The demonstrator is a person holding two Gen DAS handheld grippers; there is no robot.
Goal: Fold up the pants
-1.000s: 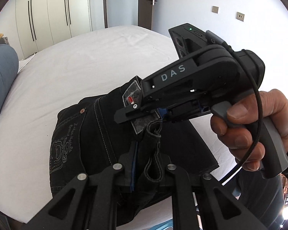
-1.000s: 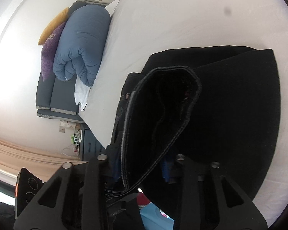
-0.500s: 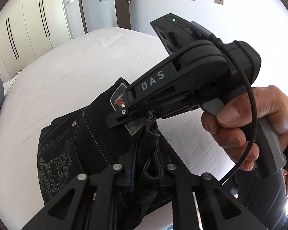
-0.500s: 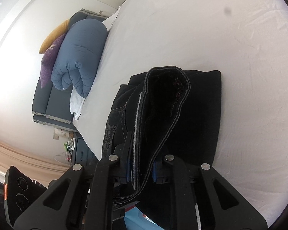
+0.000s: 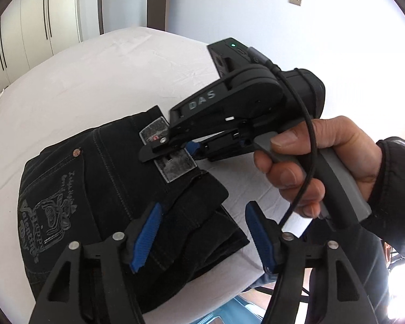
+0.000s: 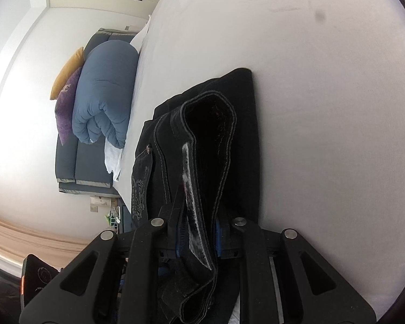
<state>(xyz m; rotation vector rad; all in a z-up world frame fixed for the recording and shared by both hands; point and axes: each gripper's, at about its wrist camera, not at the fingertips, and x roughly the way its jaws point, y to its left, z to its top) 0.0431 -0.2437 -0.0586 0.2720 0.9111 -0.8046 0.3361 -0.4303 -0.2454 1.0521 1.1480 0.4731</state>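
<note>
Black jeans lie folded into a small stack on the white bed, near its front corner. A back pocket with pale embroidery faces up at the left. My left gripper is open, its blue pads spread just above the stack's near edge, holding nothing. My right gripper reaches in from the right and is shut on the waistband by the grey label. In the right wrist view the waistband stands pinched between that gripper's jaws.
The bed's edge runs just below the stack. White wardrobes and a door stand beyond the bed. A rolled blue duvet and cushions lie on a dark sofa past the bed's far side.
My left gripper has opened and let go of the jeans' edge. The lifted fold has come down onto the stack. My right gripper stays shut on the waistband.
</note>
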